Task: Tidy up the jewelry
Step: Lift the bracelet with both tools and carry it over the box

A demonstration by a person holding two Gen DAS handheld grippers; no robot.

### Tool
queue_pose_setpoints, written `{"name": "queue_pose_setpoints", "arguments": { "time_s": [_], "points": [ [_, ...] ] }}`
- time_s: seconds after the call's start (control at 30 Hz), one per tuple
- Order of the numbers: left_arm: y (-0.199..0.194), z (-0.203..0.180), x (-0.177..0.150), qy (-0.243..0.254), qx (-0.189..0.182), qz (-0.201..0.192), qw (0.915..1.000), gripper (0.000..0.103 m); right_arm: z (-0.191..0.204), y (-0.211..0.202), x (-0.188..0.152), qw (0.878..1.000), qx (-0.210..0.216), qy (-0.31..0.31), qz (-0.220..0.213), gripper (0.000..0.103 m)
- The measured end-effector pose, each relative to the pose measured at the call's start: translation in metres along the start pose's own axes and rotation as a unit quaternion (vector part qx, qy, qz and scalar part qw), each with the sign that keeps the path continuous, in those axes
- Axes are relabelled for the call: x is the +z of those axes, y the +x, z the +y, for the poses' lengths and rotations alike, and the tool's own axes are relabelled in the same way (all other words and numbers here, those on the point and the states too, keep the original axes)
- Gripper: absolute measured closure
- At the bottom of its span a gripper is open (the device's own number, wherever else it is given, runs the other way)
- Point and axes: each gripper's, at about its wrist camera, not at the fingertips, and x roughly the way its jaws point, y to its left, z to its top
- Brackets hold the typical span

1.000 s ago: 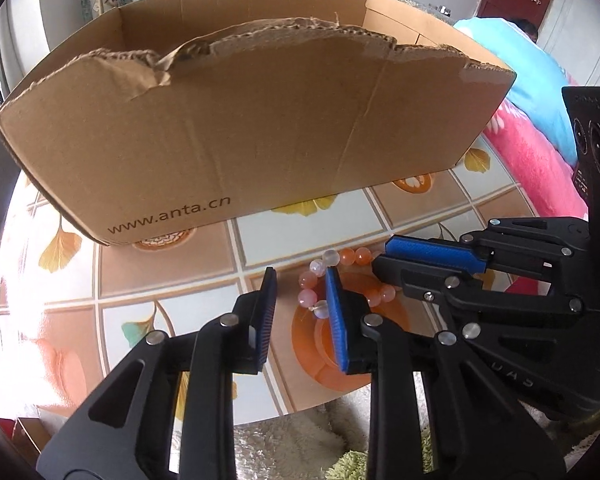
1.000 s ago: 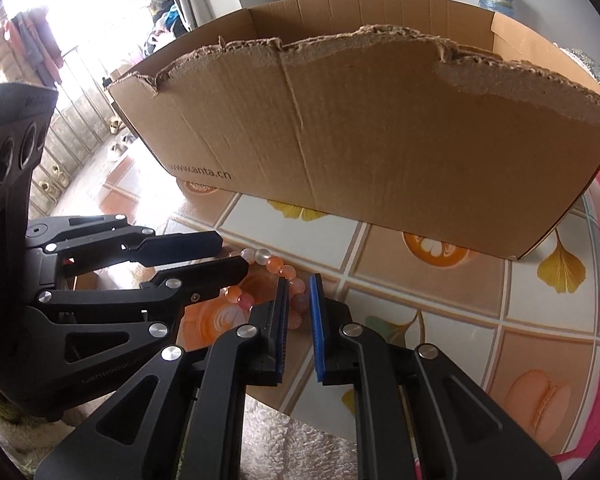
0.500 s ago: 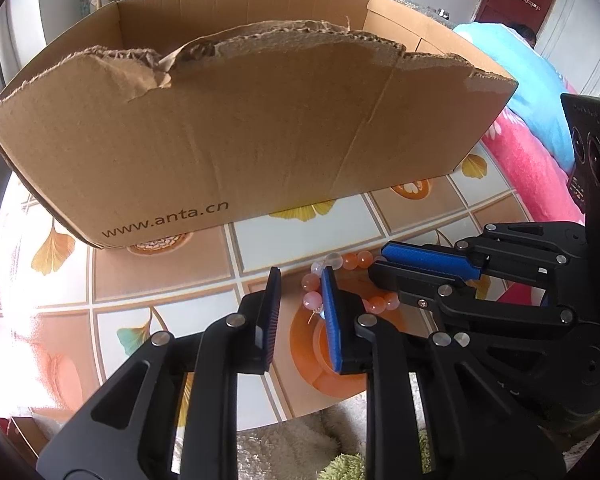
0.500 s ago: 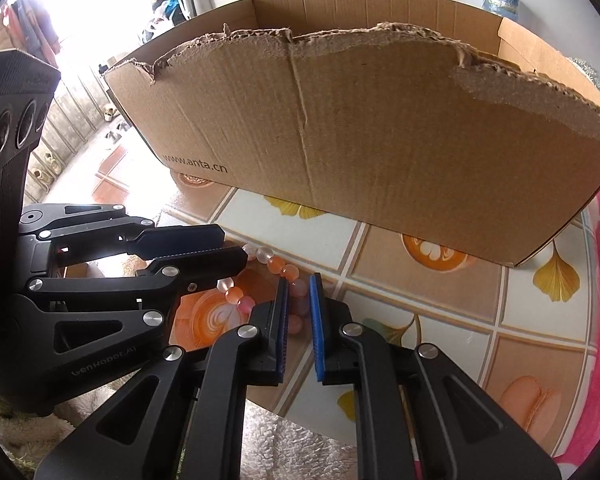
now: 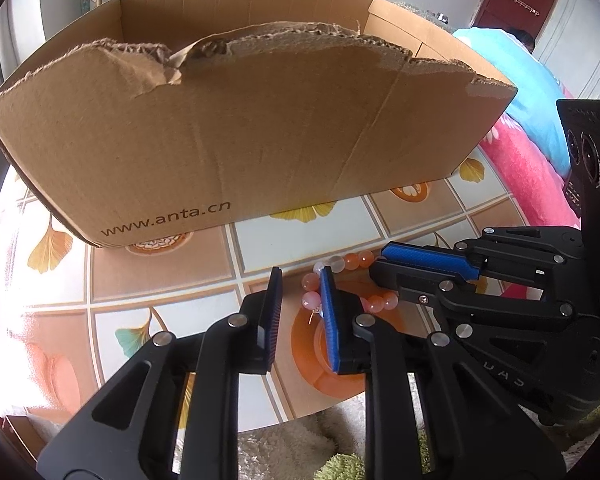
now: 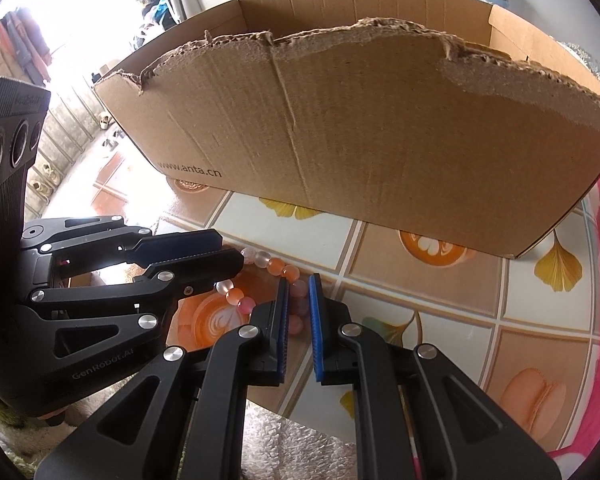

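My left gripper point(image 5: 300, 277): jaws released, a clear gap between the blue pads; they do not press the two pink beads that show in the gap, close to the right-hand pad.
My right gripper point(image 6: 299, 280): jaws clenched on the bracelet point(image 6: 277, 266), pale pink beads filling the narrow gap between the pads.
Grippers together: close side by side, tips angled toward each other, both pointing down at the bench point(image 5: 160, 276).
Bracelet: one loop of round orange, pink and milky beads, near the front edge of the bench, over a printed orange circle; its far arc runs from one gripper to the other. Whether it rests on the bench or hangs just above it, I cannot tell.
Bench: round, tile-patterned cover with yellow leaves, coffee cups and macarons.
Box point(image 5: 260, 140): large brown cardboard, open top, torn front edge, web address printed low on the front; stands on the bench behind the bracelet, apart from it.
Rug point(image 5: 292, 440): shaggy, below the bench edge.
Blanket point(image 5: 524, 188): pink, far right.
Person point(image 5: 532, 80): light blue top, beyond the blanket.
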Motion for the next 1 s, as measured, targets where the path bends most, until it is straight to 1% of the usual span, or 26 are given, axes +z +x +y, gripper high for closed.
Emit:
{"name": "queue_pose_setpoints", "arguments": {
  "time_s": [0.03,0.13,0.23,0.33,0.5,0.63,0.73,0.83,0.87,0.93,1.0],
  "points": [
    [0.0,0.001,0.0,-0.002,-0.002,0.0,1.0,0.086,-0.001,0.0,0.0,1.0,0.0,0.001,0.0,0.093],
    [-0.001,0.001,-0.001,-0.005,-0.015,0.0,0.9999,0.095,-0.001,-0.002,0.0,1.0,-0.001,0.004,-0.003,0.093],
    [-0.004,-0.001,-0.002,0.003,-0.012,-0.007,0.9999,0.095,-0.002,-0.007,0.001,1.0,-0.004,0.003,-0.01,0.093],
    [-0.015,0.0,0.0,0.001,-0.028,-0.023,0.9993,0.095,-0.001,-0.017,0.002,1.0,-0.008,0.003,-0.021,0.093],
    [-0.058,-0.002,0.003,0.014,-0.054,-0.068,0.9961,0.095,0.007,-0.057,0.005,0.998,-0.006,-0.005,-0.061,0.093],
    [-0.104,-0.006,0.012,0.035,-0.066,-0.118,0.9901,0.095,0.018,-0.099,0.011,0.994,0.002,-0.019,-0.11,0.093],
    [-0.14,-0.01,0.026,0.055,-0.072,-0.163,0.9823,0.095,0.023,-0.129,0.025,0.987,0.006,-0.035,-0.154,0.093],
    [-0.157,-0.013,0.043,0.073,-0.063,-0.19,0.9771,0.095,0.022,-0.146,0.046,0.981,0.014,-0.052,-0.185,0.093],
    [-0.159,-0.013,0.051,0.079,-0.058,-0.197,0.9755,0.095,0.02,-0.146,0.057,0.98,0.019,-0.056,-0.188,0.093],
    [-0.157,-0.011,0.066,0.083,-0.04,-0.198,0.9758,0.095,0.015,-0.14,0.079,0.981,0.032,-0.064,-0.182,0.093],
    [-0.148,-0.003,0.085,0.081,-0.027,-0.188,0.9784,0.095,0.009,-0.124,0.103,0.984,0.055,-0.065,-0.157,0.093]
  ]
}}
